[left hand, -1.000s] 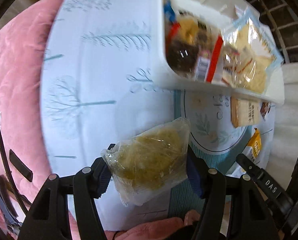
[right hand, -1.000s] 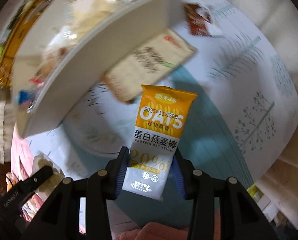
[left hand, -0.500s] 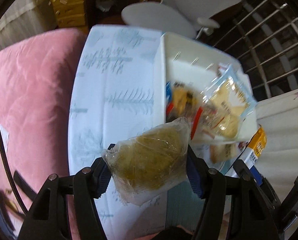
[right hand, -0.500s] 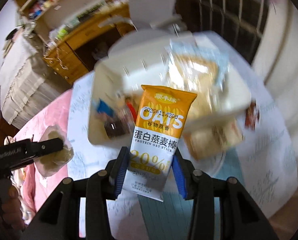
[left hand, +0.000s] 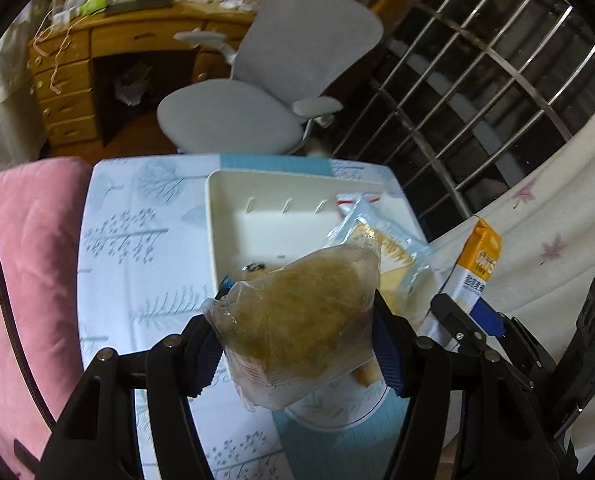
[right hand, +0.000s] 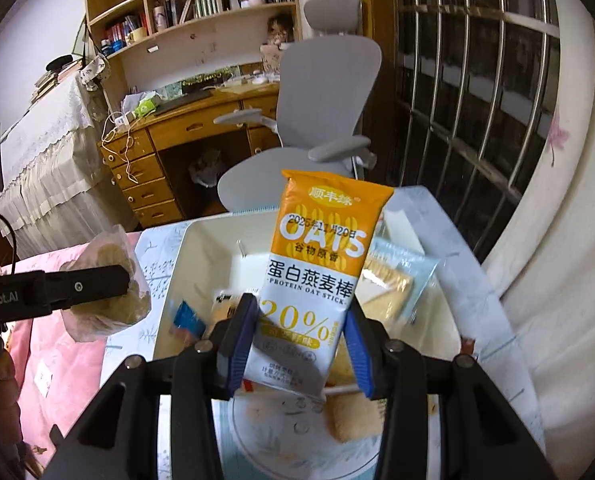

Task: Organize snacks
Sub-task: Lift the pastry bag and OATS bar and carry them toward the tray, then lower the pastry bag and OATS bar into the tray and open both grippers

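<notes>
My left gripper (left hand: 297,344) is shut on a clear bag of yellowish-brown snack (left hand: 297,320), held up in the air over the near end of the white bin (left hand: 233,200). My right gripper (right hand: 301,340) is shut on an orange-and-white oat stick packet (right hand: 317,264), also raised above the bin (right hand: 201,248). In the right wrist view the left gripper (right hand: 133,284) and its bag (right hand: 109,308) hang to the left. In the left wrist view the oat packet (left hand: 473,276) shows at the right. The bin holds a blue-edged cracker pack (left hand: 393,240) and small wrapped snacks.
The bin stands on a small table with a pale blue tree-print cloth (left hand: 137,240). A tan packet (right hand: 349,412) lies on the table near me. Pink bedding (left hand: 21,264) lies left. Beyond the table stand a grey office chair (left hand: 265,92), a wooden desk (left hand: 77,76) and a barred window (left hand: 477,92).
Both grippers rose with their packets and tilted up, so the views swung from close over the table and bin to the room beyond. Both grips are unchanged.
</notes>
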The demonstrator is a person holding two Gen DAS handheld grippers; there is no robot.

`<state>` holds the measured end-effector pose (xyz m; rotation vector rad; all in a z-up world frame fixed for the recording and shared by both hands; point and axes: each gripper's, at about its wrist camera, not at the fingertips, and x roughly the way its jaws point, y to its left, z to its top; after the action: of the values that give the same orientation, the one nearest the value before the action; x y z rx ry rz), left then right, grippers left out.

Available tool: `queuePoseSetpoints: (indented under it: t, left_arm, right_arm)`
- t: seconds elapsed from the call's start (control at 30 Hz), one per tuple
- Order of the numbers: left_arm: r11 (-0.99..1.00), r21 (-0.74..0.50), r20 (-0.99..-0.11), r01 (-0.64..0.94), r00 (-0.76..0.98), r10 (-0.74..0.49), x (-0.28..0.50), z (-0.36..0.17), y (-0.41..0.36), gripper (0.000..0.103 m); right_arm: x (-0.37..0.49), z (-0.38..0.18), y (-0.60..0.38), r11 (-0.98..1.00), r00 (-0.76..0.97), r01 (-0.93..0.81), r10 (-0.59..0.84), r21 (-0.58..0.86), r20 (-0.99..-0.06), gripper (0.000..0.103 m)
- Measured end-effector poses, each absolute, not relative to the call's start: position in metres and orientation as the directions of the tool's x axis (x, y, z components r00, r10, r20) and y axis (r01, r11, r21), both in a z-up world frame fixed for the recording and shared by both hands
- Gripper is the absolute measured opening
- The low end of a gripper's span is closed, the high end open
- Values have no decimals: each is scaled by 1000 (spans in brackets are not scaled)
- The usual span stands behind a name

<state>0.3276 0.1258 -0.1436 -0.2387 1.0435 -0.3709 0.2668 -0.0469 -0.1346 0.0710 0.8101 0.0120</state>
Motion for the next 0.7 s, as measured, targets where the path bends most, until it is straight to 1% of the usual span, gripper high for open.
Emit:
queuePoseSetpoints:
  t: [0.03, 0.1, 0.13, 0.37, 0.53, 0.7]
  left_arm:
    - [914, -361, -796, 185, 449, -406, 328, -143, 124, 66]
    - [915, -358, -804, 188, 436, -404, 331, -144, 118, 86]
    - [918, -351, -809, 184, 435, -396, 331, -144, 115, 88]
    - [921, -339, -827, 192, 406, -388, 323, -153, 105, 89]
    - [929, -323, -846, 179, 385, -368, 305, -159, 98, 89]
    - [934, -318, -875, 163, 329, -355, 282, -167, 84, 89]
  right_arm:
    - [268, -134, -48, 998, 693, 9, 42, 66, -720, 45]
    - [270, -137, -51, 998, 684, 1, 42, 58, -728, 45]
    - [270, -138, -51, 998, 678, 6, 36, 55, -734, 45]
    - [261, -149, -69, 994, 647, 63, 24, 85, -762, 54]
    - [251, -160, -83, 992, 615, 68, 46, 111, -787, 56]
    - [234, -172, -97, 993, 574, 54, 53, 102, -817, 57]
